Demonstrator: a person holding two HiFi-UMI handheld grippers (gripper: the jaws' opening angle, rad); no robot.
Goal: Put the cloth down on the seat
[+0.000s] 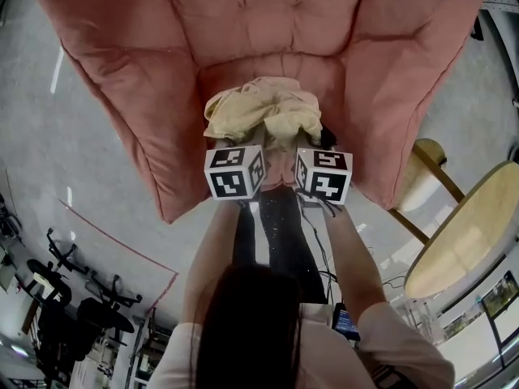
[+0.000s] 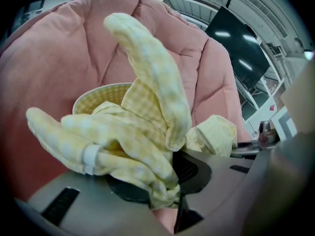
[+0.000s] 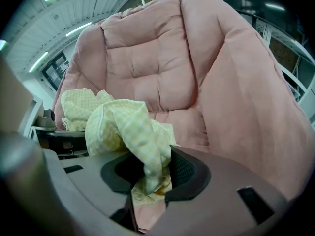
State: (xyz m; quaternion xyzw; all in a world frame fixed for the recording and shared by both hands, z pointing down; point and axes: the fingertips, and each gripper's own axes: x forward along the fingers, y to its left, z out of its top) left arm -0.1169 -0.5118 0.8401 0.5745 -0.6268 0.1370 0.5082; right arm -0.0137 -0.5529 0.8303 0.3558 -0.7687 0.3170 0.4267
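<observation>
The left gripper (image 2: pixel 165 181) has its grey jaws drawn in on a thick bunch of the cloth (image 2: pixel 147 132), with the dark ribbed pads pressing on the folds. The right gripper (image 3: pixel 147 173) is closed the same way on another bunch of the cloth (image 3: pixel 128 127), and a tail of fabric hangs down between its pads. In the head view, the left gripper (image 1: pixel 234 171) and right gripper (image 1: pixel 323 174) sit side by side. Each carries a white cube printed with black square marker patterns.

The cloth (image 1: pixel 261 112) is soft, thin cotton in a pale yellow-and-white gingham check. It is crumpled into rounded rolls and loose flaps, and one long roll stands up in the left gripper view. A small white band (image 2: pixel 91 159) wraps one roll; any print on it is too blurred to read. The cloth is held in a heap over the front of the seat (image 1: pixel 268 63), and no view shows whether it touches the seat.

The seat belongs to a wide bowl-shaped chair (image 3: pixel 147 68) with a plump, suede-like cushion in dusty pink, stitched into puffy panels. It stands on a grey, glossy floor (image 1: pixel 89 160). To the right is a round table (image 1: pixel 466 233) of pale wood, and black exercise machines (image 1: pixel 77 298) stand at the lower left.
</observation>
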